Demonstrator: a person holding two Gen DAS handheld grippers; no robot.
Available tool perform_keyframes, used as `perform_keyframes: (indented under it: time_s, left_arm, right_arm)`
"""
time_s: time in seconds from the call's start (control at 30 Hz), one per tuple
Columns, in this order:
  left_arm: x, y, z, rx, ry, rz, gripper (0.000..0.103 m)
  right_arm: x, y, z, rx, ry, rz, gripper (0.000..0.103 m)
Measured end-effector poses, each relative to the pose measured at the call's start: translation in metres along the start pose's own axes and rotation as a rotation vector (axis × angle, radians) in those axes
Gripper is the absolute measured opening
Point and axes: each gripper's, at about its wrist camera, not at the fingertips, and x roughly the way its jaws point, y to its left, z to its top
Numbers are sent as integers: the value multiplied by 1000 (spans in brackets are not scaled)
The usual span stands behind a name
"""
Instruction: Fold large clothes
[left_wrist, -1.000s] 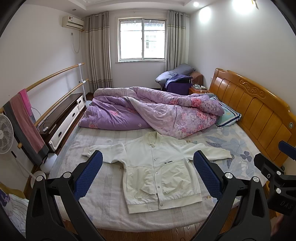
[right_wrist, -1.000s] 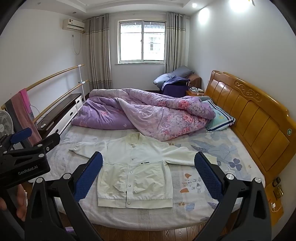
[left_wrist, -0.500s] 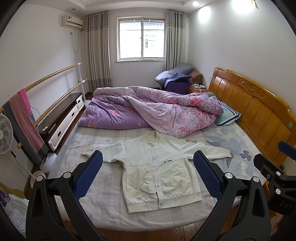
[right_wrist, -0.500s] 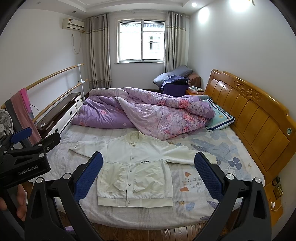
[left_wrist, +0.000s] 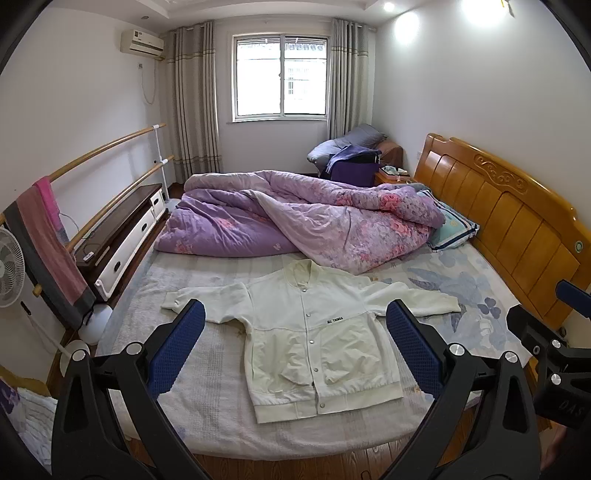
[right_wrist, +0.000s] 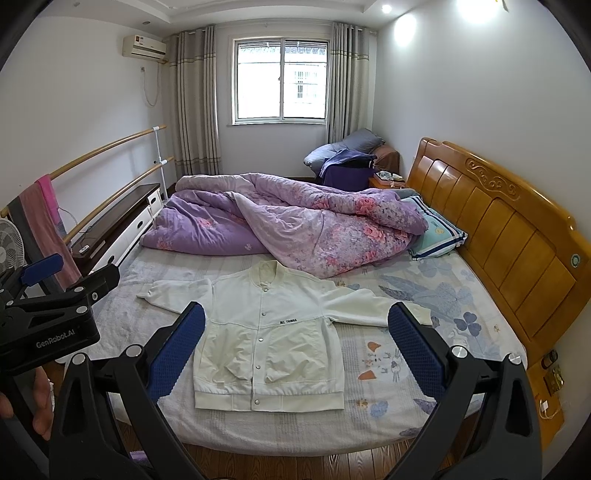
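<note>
A white snap-button jacket (left_wrist: 314, 332) lies flat and face up on the bed (left_wrist: 207, 391), sleeves spread to both sides, hem toward me. It also shows in the right wrist view (right_wrist: 266, 332). My left gripper (left_wrist: 293, 345) is open and empty, held in the air before the bed's near edge, well short of the jacket. My right gripper (right_wrist: 295, 347) is open and empty too, at about the same distance. The right gripper's body shows at the right edge of the left wrist view (left_wrist: 554, 354); the left gripper's body shows at the left of the right wrist view (right_wrist: 48, 317).
A rumpled purple quilt (left_wrist: 295, 221) fills the far half of the bed, its edge touching the jacket's collar. A striped pillow (left_wrist: 450, 229) and wooden headboard (left_wrist: 517, 229) stand on the right. A low cabinet (left_wrist: 118, 236), wooden rails with towels (left_wrist: 48, 236) and a fan (left_wrist: 9, 266) line the left.
Both grippers have drifted very slightly; the jacket sits a touch higher in both views. Nothing was taken hold of or moved on the bed.
</note>
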Motion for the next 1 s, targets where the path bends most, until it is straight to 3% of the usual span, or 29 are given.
perform_keyframes:
  time_s: [0.53,0.8,1.0]
  left_arm:
    - [12,40,-4,31,14,-38,98]
    - [31,74,-2,24,51,-51,98]
    - [62,73,5,13,77,-37,98]
  right_arm:
    - [3,29,3,27,7,-30,96]
    - [22,59,6,36,38,-32,96]
    - [51,58,12,26,70,-26,96]
